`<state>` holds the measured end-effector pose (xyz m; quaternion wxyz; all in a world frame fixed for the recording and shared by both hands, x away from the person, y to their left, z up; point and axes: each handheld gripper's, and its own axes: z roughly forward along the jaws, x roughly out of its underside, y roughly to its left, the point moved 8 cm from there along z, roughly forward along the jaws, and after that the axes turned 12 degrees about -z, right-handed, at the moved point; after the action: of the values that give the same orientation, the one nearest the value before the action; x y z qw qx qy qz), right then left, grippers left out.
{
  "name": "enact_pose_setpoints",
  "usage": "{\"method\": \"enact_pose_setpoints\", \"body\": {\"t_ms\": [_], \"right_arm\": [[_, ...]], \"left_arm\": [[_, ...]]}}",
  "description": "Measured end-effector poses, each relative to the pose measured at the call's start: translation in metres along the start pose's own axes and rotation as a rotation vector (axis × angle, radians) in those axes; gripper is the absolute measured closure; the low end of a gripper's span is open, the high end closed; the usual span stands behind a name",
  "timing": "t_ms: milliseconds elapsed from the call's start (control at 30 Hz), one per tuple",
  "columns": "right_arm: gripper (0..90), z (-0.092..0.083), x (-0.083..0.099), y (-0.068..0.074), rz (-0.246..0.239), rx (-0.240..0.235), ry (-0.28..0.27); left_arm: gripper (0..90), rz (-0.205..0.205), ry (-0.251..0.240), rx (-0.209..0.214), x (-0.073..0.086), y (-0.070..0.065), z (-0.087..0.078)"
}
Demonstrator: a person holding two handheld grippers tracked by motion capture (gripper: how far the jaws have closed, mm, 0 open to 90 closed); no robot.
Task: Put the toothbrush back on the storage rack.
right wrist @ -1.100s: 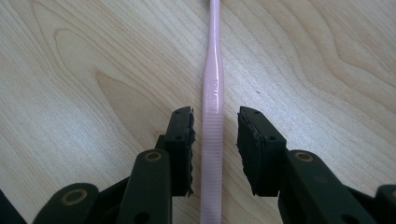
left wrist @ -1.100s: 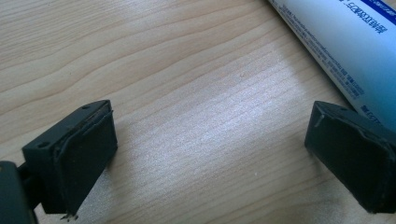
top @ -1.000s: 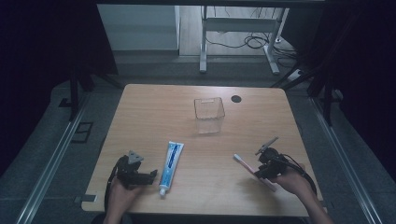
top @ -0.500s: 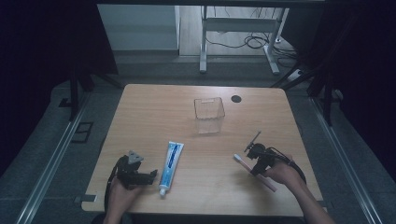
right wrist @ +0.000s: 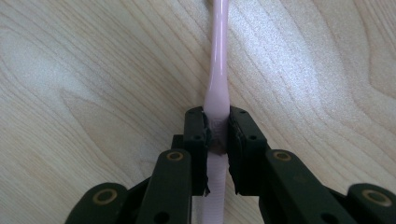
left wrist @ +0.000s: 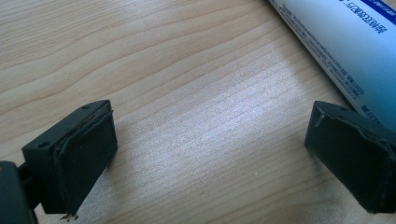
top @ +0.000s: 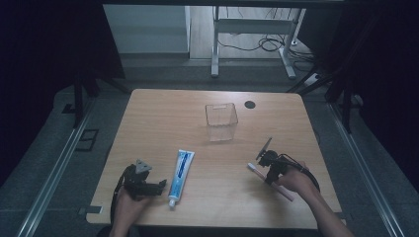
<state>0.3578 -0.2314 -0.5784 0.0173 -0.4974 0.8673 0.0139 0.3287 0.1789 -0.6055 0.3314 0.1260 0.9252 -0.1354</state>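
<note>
Toothbrush is pinched mid-handle by our right tongs, just closed. Light, stiff, probably slippery. Left tongs spread, idle.

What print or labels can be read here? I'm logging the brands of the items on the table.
Toothpaste tube: lines of small dark print along its white side, too small and blurred to read.
Pink toothbrush, clear container: no text to be seen.

Light wooden table, toothpaste tube, clear plastic box, pink toothbrush lying on it
</note>
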Motion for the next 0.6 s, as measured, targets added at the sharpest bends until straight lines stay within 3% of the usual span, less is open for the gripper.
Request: {"method": "enact_pose_setpoints", "body": {"t_ms": [300, 600], "right_arm": [[78.6, -0.006, 0.0, -0.001, 0.001, -0.016, -0.076], [78.6, -0.025, -0.005, -0.004, -0.001, 0.01, -0.189]], "left_arm": [[2.3, 0.0, 0.0, 0.0, 0.0, 0.0, 0.0], [2.3, 0.0, 0.0, 0.0, 0.0, 0.0, 0.0]]}}
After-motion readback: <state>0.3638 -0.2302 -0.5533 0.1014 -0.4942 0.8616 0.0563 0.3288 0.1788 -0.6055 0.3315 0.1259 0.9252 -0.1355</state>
